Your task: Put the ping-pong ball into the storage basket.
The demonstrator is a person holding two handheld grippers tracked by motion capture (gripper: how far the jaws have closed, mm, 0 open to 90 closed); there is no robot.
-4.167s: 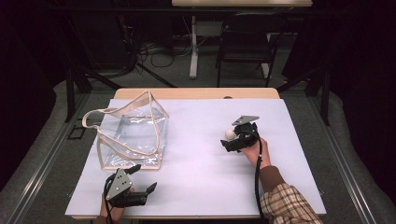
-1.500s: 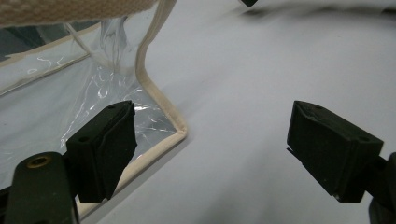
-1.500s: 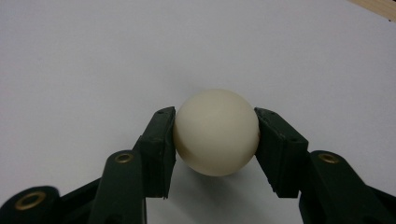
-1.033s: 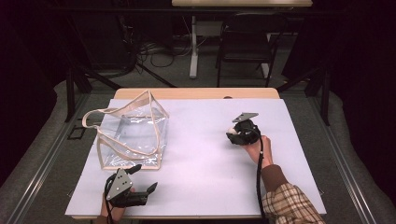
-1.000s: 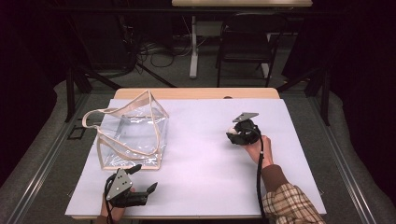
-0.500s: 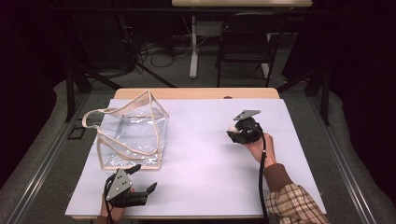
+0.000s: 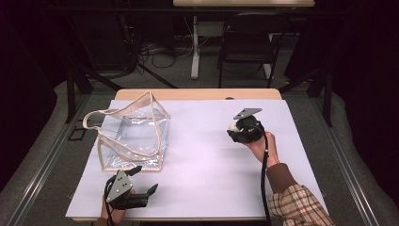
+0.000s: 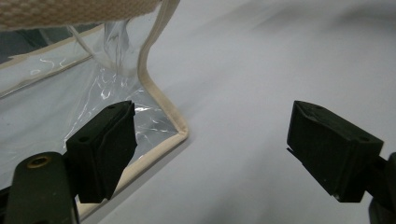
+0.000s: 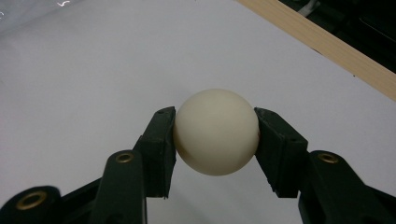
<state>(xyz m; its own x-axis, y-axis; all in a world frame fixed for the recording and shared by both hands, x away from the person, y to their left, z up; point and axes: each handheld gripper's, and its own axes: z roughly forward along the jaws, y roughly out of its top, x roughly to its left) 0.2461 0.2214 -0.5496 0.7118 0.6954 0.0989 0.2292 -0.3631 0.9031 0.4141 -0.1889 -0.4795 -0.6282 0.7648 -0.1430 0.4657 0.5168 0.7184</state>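
Your right gripper (image 9: 215, 140): both pads clamped on a cream ball (image 9: 215, 138), one on each side, ball clear of the white sheet (image 7: 207, 155) under it. Seen from above, this gripper (image 7: 234, 129) sits well to the right of the bag (image 7: 131, 134), with the table's wooden edge (image 9: 327, 51) beyond the ball. Your left gripper (image 8: 210, 154): jaws wide, nothing between them, low over the sheet; the clear bag's beige-trimmed corner (image 8: 180, 133) lies just beyond its left pad (image 8: 105, 149), apart from it.
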